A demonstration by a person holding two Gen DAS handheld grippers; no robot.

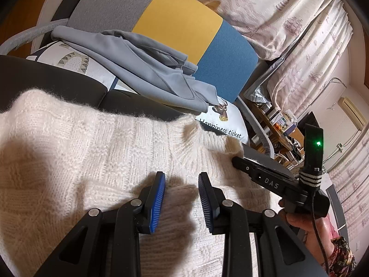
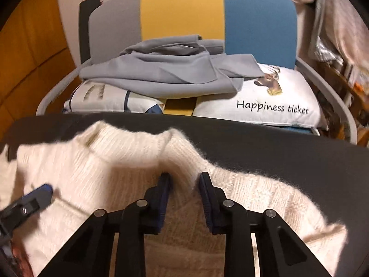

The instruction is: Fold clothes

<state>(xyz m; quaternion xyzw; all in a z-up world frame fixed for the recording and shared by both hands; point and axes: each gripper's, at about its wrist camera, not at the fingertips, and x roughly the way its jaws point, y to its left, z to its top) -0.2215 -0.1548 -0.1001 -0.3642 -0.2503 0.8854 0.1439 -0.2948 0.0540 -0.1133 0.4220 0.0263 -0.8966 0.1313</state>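
A fluffy cream knit sweater (image 1: 92, 152) lies spread on a dark table (image 2: 276, 152). In the left wrist view my left gripper (image 1: 182, 187) hovers open just over the sweater's middle, with a folded edge of knit below the gap between its blue pads (image 1: 159, 196). My right gripper (image 2: 183, 184) is at the collar end, closed around a raised ridge of the sweater (image 2: 129, 168). From the left wrist view the right gripper (image 1: 236, 160) shows side-on, its tip at a lifted corner of knit. One blue left finger (image 2: 43, 191) rests on the sweater at the left.
Behind the table stands a chair with a grey, yellow and blue backrest (image 2: 184, 9). A grey garment (image 2: 166, 69) lies piled on printed cushions (image 2: 265, 108) on its seat. Curtains (image 1: 299, 34) and a cluttered shelf (image 1: 276, 120) are to the right. A hand (image 1: 299, 219) holds the right gripper.
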